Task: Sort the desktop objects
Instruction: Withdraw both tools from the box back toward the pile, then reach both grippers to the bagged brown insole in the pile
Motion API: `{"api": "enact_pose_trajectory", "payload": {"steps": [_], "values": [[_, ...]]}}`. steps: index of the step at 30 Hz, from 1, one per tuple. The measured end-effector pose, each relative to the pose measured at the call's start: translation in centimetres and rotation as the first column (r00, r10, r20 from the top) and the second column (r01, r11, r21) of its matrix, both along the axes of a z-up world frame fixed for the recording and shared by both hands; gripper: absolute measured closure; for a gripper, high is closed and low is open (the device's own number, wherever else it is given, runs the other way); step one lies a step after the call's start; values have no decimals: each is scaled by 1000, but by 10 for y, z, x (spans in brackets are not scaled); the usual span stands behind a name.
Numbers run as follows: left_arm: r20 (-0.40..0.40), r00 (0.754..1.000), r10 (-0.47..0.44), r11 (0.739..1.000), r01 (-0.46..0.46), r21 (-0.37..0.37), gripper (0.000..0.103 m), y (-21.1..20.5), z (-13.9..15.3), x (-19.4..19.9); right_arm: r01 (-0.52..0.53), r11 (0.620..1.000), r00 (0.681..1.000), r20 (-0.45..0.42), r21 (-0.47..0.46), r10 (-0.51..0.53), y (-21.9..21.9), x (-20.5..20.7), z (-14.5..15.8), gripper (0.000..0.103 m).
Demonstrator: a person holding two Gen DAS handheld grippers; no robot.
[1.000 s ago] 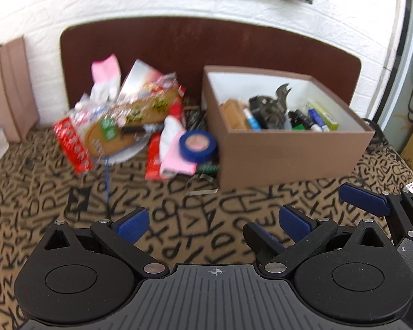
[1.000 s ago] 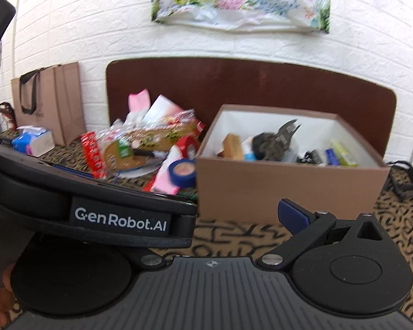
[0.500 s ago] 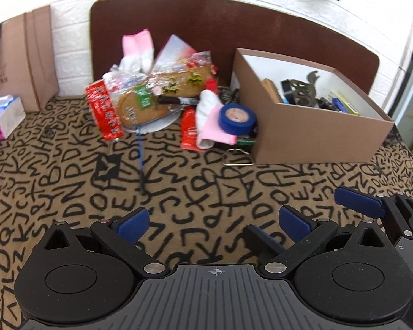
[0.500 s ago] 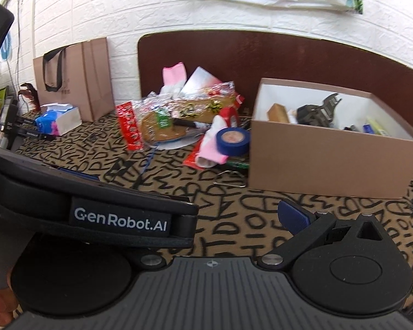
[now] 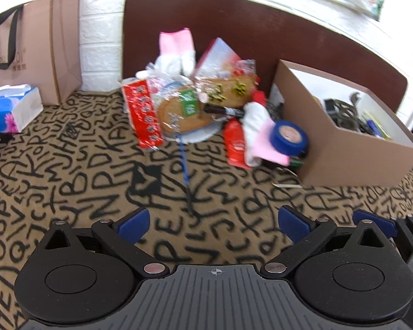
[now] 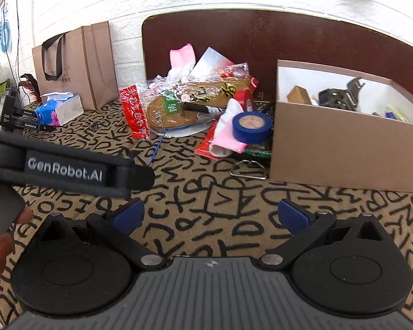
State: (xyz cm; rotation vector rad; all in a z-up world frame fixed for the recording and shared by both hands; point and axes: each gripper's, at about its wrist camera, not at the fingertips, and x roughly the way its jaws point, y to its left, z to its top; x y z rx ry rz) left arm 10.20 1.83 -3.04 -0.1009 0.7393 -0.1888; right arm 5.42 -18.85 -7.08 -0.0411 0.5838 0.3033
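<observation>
On the letter-patterned tabletop (image 6: 223,200), the unsorted pile sits against the brown backboard, just left of the cardboard box (image 6: 341,154), which already holds several items. The blue tape roll (image 6: 252,126) rests on a pink-and-white glove (image 6: 225,134), nearest the box wall. The left gripper (image 5: 213,221) and right gripper (image 6: 210,214) both hover well short of the pile, jaws spread and empty, presumably staged for a first pick. A blue pen (image 5: 185,165) lies apart in front.

Matt cardboard box (image 6: 341,148), glossy crinkled plastic wrap (image 6: 195,88), seemingly woven tablecloth (image 6: 206,206).
</observation>
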Motion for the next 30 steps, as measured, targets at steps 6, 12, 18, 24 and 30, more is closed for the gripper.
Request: {"api": "enact_pose_trajectory", "payload": {"steps": [6,12,18,24,30], "values": [[11,1000,30,999,-30,16,0,15,-2,30,-34,999,999,14,-3,35,16,24,1,0],[19,997,78,997,-78,11,0,36,-5,68,-75,997,997,32,-6,75,31,51,3,2],[18,993,113,994,-113,11,0,55,-12,108,-100,995,995,28,-17,101,49,82,-2,4],[31,995,99,995,-99,10,5,62,-13,138,-121,993,993,11,-19,121,64,109,-13,5],[52,994,95,995,-95,2,7,67,-10,160,-138,990,990,-1,-21,138,80,129,-20,6]]}}
